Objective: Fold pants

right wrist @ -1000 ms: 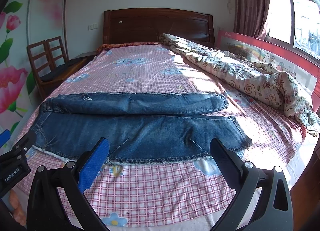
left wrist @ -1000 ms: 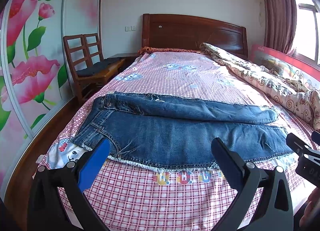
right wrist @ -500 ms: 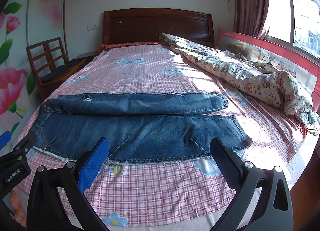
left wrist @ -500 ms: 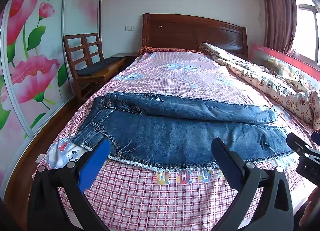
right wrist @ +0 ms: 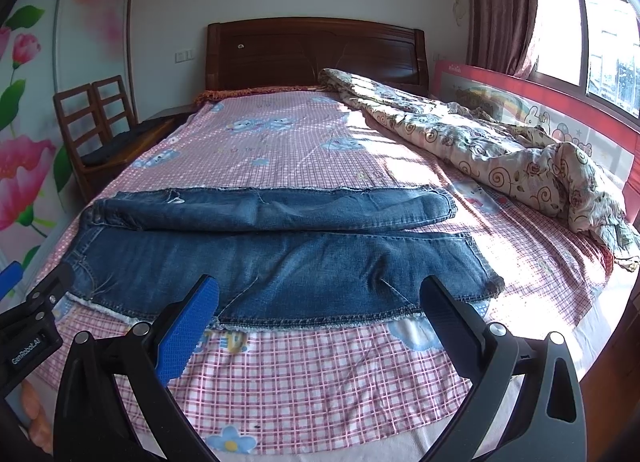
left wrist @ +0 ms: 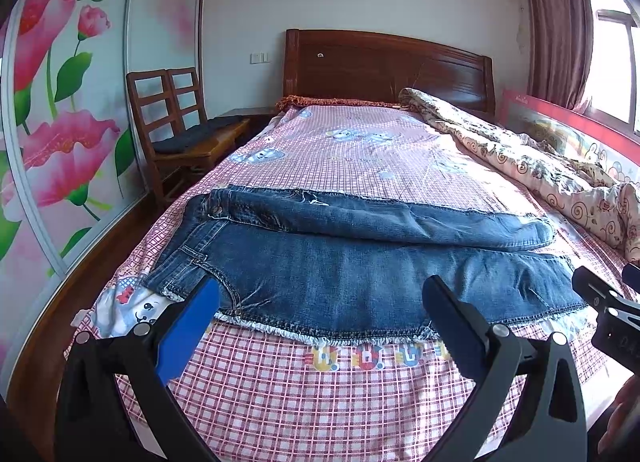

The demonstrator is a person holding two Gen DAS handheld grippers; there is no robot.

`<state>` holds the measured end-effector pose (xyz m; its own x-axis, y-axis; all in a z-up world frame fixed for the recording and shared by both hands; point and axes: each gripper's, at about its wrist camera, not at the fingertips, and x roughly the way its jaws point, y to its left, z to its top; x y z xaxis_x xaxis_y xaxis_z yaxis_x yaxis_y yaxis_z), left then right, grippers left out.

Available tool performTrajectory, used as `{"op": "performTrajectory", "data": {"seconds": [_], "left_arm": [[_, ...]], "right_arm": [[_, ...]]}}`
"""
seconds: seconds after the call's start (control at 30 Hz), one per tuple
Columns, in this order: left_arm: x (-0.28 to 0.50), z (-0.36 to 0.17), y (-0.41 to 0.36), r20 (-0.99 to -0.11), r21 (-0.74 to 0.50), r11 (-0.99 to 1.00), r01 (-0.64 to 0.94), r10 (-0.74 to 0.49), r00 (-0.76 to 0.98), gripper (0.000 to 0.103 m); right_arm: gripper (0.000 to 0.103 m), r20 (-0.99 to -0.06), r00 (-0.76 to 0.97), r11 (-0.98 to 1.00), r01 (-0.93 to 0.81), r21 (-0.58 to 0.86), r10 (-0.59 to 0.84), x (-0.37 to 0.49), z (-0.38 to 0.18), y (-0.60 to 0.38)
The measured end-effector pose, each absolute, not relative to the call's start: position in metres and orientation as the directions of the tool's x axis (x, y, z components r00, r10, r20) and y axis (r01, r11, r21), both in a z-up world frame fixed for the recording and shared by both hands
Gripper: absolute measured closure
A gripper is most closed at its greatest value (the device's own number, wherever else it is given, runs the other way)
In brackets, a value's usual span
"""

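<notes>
Dark blue jeans (left wrist: 340, 262) lie flat across the bed, waist at the left, leg ends at the right, the far leg resting partly over the near one. They also show in the right wrist view (right wrist: 280, 258). My left gripper (left wrist: 320, 310) is open and empty, held above the near frayed edge towards the waist. My right gripper (right wrist: 320, 310) is open and empty, above the near edge towards the leg ends. Neither touches the jeans.
The bed has a pink checked sheet (left wrist: 340, 386). A rumpled floral quilt (right wrist: 500, 157) lies along the right side by a red bed rail (right wrist: 560, 101). Wooden chairs (left wrist: 176, 121) stand left of the bed; a wooden headboard (left wrist: 384, 65) is at the far end.
</notes>
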<state>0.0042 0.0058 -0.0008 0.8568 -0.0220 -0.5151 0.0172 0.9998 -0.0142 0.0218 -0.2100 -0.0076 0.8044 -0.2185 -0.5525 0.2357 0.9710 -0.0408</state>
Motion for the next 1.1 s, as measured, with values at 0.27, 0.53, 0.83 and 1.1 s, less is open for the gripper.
{"op": "performTrajectory", "data": {"seconds": [0.27,0.53,0.83,1.1], "left_arm": [[0.0051,0.0006,0.0047,-0.514,-0.015,1.000,0.021,-0.026,0.857,0.002],[0.0049,0.0014,0.0046,-0.512,-0.015,1.000,0.025,-0.029,0.859,0.002],[0.0057,0.0022,0.0035,-0.511,-0.016,1.000,0.026,-0.030,0.859,0.002],[0.0055,0.0017,0.0033,-0.513,-0.018,1.000,0.025,-0.031,0.858,0.002]], "right_arm": [[0.003,-0.552,0.805,0.971,0.234,-0.037,-0.215,0.0217,-0.0068,-0.2115],[0.003,-0.550,0.807,0.972,0.233,-0.036,-0.214,0.0216,-0.0056,-0.2120],[0.003,-0.551,0.807,0.972,0.232,-0.035,-0.212,0.0220,-0.0052,-0.2116],[0.003,-0.554,0.805,0.972,0.232,-0.036,-0.212,0.0215,-0.0055,-0.2116]]}}
